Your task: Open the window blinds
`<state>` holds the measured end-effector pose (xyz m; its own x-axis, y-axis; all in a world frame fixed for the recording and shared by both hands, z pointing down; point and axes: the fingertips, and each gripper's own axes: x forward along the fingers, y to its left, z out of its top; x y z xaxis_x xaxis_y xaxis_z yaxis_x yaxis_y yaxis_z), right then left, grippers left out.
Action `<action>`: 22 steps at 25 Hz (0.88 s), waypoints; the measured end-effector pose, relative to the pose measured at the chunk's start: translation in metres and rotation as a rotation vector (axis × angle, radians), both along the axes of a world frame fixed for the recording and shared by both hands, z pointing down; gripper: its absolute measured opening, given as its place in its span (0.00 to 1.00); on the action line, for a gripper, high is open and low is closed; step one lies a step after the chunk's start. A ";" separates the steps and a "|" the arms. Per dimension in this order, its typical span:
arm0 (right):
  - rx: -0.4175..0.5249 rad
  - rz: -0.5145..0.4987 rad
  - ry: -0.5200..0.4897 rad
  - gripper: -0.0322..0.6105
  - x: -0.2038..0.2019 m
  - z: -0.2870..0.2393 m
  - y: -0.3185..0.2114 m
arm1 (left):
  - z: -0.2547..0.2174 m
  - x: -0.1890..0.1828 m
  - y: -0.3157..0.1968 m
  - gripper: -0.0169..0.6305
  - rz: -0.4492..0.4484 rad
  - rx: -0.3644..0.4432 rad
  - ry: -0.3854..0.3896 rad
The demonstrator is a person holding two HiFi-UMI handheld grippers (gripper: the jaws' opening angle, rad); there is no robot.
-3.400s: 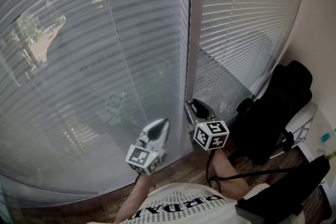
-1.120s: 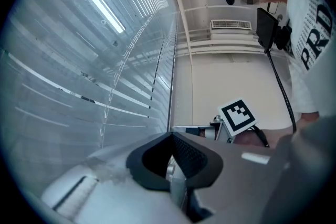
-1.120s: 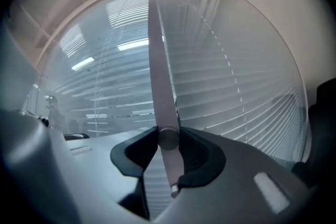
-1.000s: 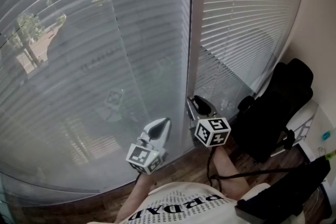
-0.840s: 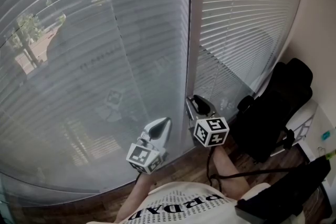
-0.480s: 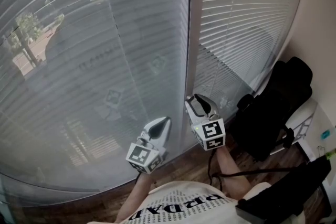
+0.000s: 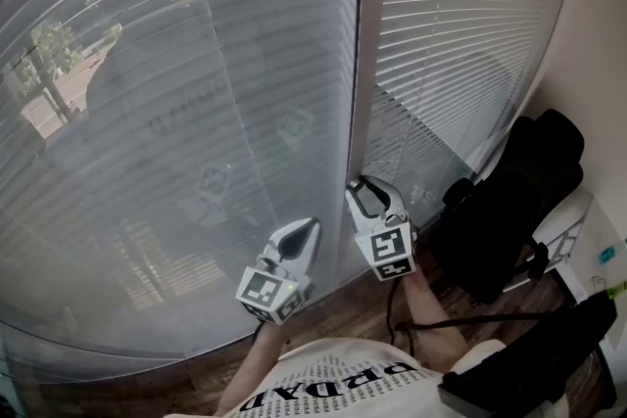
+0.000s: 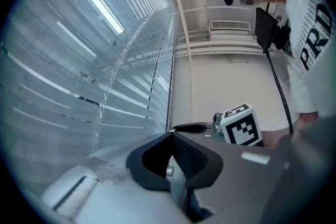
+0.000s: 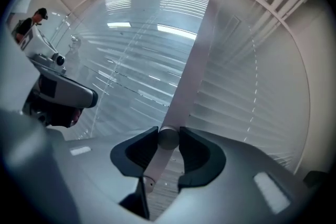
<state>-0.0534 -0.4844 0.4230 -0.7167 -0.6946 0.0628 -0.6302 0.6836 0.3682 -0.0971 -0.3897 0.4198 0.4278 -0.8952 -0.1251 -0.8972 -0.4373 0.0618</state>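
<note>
Grey slatted blinds [image 7: 196, 113] cover the big left pane, and whiter blinds [image 7: 460, 34] cover the right pane beyond the pale window post [image 7: 355, 64]. The slats stand nearly shut, with trees showing faintly through. My right gripper [image 7: 370, 196] is held level at the post, and its jaws are closing on the pale tilt wand [image 9: 181, 92]. The wand's round end [image 9: 168, 138] sits pinched between both pads. My left gripper [image 7: 306, 230] hovers beside it, a little lower and left, its fingertips [image 8: 172, 139] together with nothing in them.
A black chair with a bag [image 7: 509, 201] stands at the right by the wall, with a dark cable running over the wooden floor [image 7: 333, 318]. The person's white printed shirt [image 7: 333, 382] fills the bottom edge. The right gripper's marker cube [image 8: 241, 126] shows in the left gripper view.
My right gripper has rolled about its own axis on the wand, so its marker cube now faces another way. The left gripper has kept still. The slats look about the same.
</note>
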 end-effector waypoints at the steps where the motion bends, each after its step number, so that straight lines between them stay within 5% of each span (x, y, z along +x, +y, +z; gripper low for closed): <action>1: -0.004 -0.001 -0.005 0.26 0.000 0.000 0.000 | -0.001 -0.001 0.000 0.01 -0.005 -0.002 -0.001; 10: -0.086 0.004 -0.102 0.26 0.002 0.000 -0.001 | 0.001 -0.003 -0.003 0.01 -0.021 -0.028 0.011; 22: -0.311 0.000 -0.366 0.26 0.007 0.002 -0.007 | 0.005 -0.004 -0.002 0.01 0.003 -0.019 0.009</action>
<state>-0.0459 -0.4919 0.4248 -0.7306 -0.6827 0.0114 -0.6802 0.7262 -0.0997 -0.1007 -0.3919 0.4248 0.4297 -0.8961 -0.1115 -0.8951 -0.4389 0.0784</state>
